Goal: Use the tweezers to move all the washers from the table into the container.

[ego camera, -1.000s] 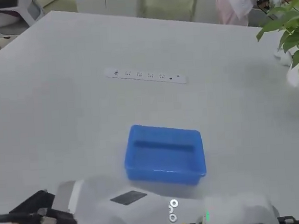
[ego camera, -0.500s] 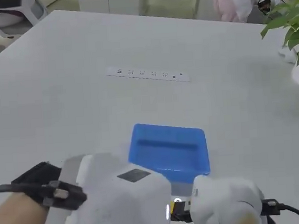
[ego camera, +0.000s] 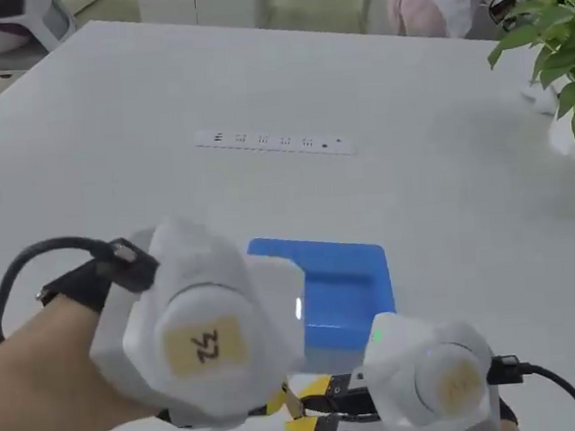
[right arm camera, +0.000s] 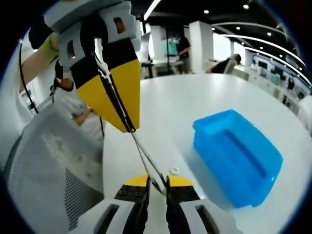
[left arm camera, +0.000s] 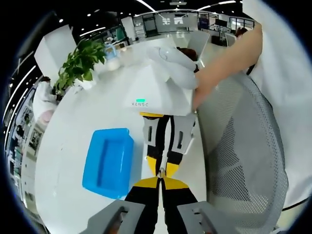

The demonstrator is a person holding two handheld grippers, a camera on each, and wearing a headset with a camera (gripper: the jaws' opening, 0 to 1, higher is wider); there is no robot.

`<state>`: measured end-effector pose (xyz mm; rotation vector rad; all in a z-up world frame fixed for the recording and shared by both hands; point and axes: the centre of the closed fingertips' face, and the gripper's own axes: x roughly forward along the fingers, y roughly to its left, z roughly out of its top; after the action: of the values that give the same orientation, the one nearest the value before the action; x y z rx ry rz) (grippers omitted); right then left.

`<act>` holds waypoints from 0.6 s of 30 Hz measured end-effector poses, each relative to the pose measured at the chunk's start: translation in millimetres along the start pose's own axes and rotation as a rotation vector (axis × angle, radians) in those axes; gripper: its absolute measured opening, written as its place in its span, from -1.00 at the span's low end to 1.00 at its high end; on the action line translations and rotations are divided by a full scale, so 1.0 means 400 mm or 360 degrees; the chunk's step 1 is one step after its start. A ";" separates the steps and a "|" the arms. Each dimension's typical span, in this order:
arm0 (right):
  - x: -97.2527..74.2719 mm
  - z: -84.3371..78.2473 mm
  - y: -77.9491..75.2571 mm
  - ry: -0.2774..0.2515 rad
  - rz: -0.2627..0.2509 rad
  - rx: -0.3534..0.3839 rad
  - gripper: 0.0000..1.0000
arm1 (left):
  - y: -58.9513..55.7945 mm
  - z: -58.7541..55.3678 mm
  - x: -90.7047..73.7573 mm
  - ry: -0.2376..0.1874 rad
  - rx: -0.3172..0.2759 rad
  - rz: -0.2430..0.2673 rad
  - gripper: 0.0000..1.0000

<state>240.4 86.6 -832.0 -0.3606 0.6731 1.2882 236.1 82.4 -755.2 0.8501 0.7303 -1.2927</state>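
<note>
Found tweezers bridging two tongs just beside blue plastic container, on its near side. Noted left tongs clamped tight on one end, right tongs pinched narrow on the other, tip facing tip. Read long axis as running straight from left tongs to right tongs, roughly along container's near wall; cannot tell which end carries the points. Logged one washer flat on white bench, just beside right tongs, on the container side. Spotted power strip well beyond container's far side.
</note>
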 end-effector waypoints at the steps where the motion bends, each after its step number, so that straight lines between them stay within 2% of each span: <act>1: 0.000 -0.002 0.000 0.0001 0.0003 0.0018 -0.82 | 0.003 0.000 0.000 -0.0001 0.0001 -0.0020 -1.00; 5: -0.004 -0.003 0.000 0.0002 0.0000 0.0034 -0.82 | 0.006 0.018 0.006 -0.0012 0.0023 -0.0108 -1.00; 9: -0.011 -0.008 -0.001 -0.0005 0.0007 0.0074 -0.81 | 0.011 0.034 0.013 0.0019 0.0053 -0.0169 -1.00; 12: -0.014 -0.014 0.008 -0.0009 0.0017 0.0083 -0.82 | -0.004 0.054 0.020 0.0015 0.0035 -0.0260 -1.00; 18: -0.019 -0.020 0.029 -0.0013 0.0031 0.0076 -0.83 | -0.025 0.060 0.022 0.0049 0.0072 -0.0318 -1.00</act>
<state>226.1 78.9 -831.9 -0.3102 0.7012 1.2890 227.5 56.8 -751.7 0.8512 0.8294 -1.4809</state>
